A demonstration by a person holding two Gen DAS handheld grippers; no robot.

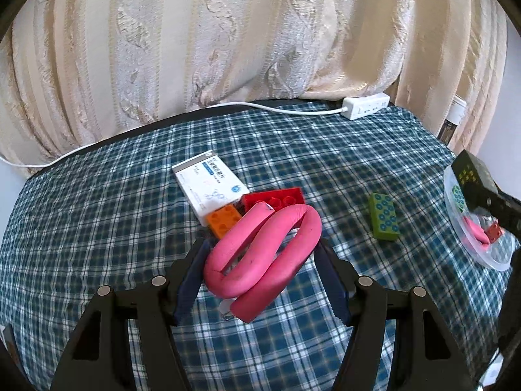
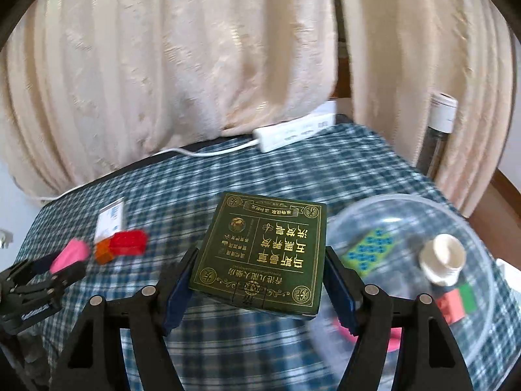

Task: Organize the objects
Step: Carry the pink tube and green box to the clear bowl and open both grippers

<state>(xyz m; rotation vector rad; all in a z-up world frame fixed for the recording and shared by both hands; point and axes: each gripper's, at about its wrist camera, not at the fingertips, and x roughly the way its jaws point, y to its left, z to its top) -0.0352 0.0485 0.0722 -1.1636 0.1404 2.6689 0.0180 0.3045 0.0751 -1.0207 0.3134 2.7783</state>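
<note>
My left gripper (image 1: 262, 247) is shut on a bent pink foam tube (image 1: 306, 224), held just above the checked cloth (image 1: 97, 228). Behind the tube lie an orange brick (image 1: 223, 220), a red brick (image 1: 276, 197) and a white medicine box (image 1: 208, 182). A green block with blue rings (image 1: 384, 216) lies to the right. My right gripper (image 2: 260, 251) is shut on a dark green box with gold print (image 2: 263, 247), held beside a clear plastic bowl (image 2: 423, 202). The right wrist view shows the left gripper (image 2: 65, 260) and its pink tube (image 2: 70, 251) at far left.
The bowl holds a ringed green block (image 2: 371, 247), a white cap (image 2: 443, 259), red and green bricks (image 2: 456, 299) and something pink. A white power strip (image 1: 364, 106) and its cord lie at the cloth's far edge. Cream curtains (image 1: 228, 32) hang behind. A clear bottle (image 2: 439, 130) stands far right.
</note>
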